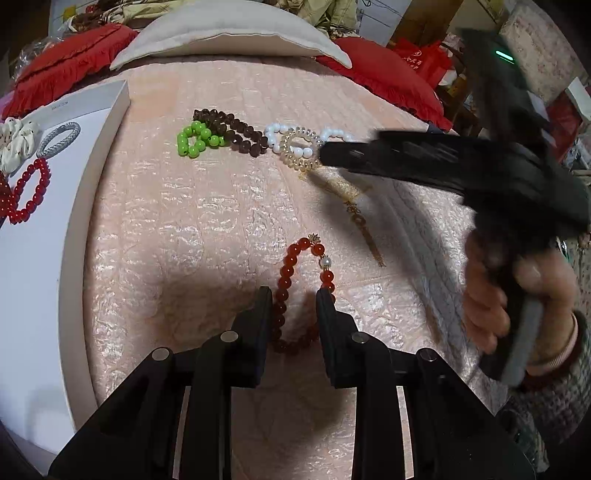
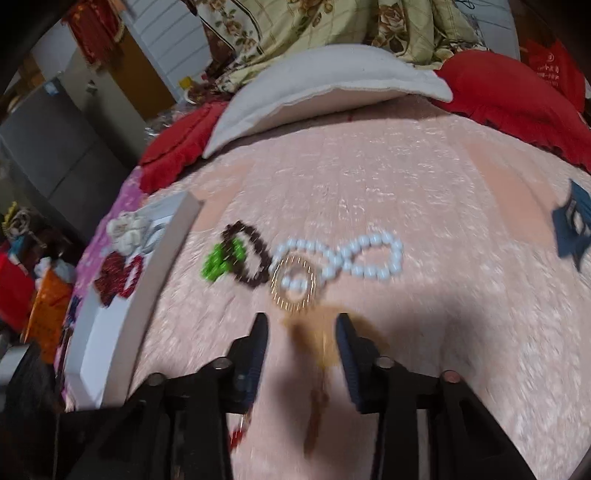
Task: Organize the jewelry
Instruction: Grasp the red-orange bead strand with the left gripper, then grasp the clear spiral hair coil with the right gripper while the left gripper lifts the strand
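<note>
White box (image 1: 55, 221) at left already holds three pieces; five bracelets remain on bed (image 1: 184, 221). Left gripper (image 1: 291, 295) and right gripper (image 2: 301, 325) both gape wide, empty.

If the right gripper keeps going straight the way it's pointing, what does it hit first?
Probably the gold tassel lying between the right gripper's open fingers, then the gold beaded ring just beyond; blur makes depth uncertain.

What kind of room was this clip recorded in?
Most likely a bedroom: the jewelry lies on a pink quilted bedspread, with a white pillow and red cushions at its head.
</note>
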Demonstrator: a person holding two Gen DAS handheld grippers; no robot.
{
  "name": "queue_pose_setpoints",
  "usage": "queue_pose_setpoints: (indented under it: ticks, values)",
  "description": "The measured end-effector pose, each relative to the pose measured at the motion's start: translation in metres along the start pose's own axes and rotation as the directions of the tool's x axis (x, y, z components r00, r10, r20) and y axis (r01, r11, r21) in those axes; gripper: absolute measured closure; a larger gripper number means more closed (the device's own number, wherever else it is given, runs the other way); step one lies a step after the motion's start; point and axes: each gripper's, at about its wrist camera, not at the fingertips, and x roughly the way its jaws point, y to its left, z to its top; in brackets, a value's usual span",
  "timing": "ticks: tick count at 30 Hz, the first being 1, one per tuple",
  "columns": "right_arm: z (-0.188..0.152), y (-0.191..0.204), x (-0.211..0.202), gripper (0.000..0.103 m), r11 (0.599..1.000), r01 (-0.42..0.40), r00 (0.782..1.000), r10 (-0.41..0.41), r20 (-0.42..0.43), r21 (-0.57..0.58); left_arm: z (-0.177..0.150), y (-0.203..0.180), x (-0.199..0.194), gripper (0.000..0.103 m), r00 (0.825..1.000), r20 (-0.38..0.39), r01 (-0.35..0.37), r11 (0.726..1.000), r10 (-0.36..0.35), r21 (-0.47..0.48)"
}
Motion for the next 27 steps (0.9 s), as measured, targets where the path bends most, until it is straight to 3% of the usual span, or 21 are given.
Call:
queue_pose_setpoints:
  ticks: [5,6,7,16,27]
  values:
    - [0.013,0.0,0.026,0.093,0.998,0.054,0.998,-0.054,-0.014,0.025,0.001,-0.001,0.002,0.08,1.0,0.006,-0.001,1.0,0.001,0.006]
    - [0.013,-0.001,0.026,0.095,0.998,0.051,0.999,-0.05,-0.008,0.033,0.001,-0.002,0.002,0.085,1.0,0.007,-0.006,1.0,0.006,0.004]
    - [0.013,-0.001,0.024,0.095,0.998,0.049,0.999,-0.049,0.001,0.038,0.002,-0.002,0.004,0.097,1.0,0.006,-0.031,1.0,0.031,-0.002]
    - [-0.019,-0.006,-0.024,0.095,0.999,0.048,0.998,-0.049,0.038,0.015,-0.003,-0.006,-0.013,0.097,0.998,0.038,-0.049,0.998,0.05,-0.04]
    - [-0.057,-0.002,-0.077,0.095,1.0,0.027,0.996,-0.025,0.086,-0.015,-0.004,-0.019,-0.079,0.097,0.988,0.141,-0.065,0.997,0.069,-0.032]
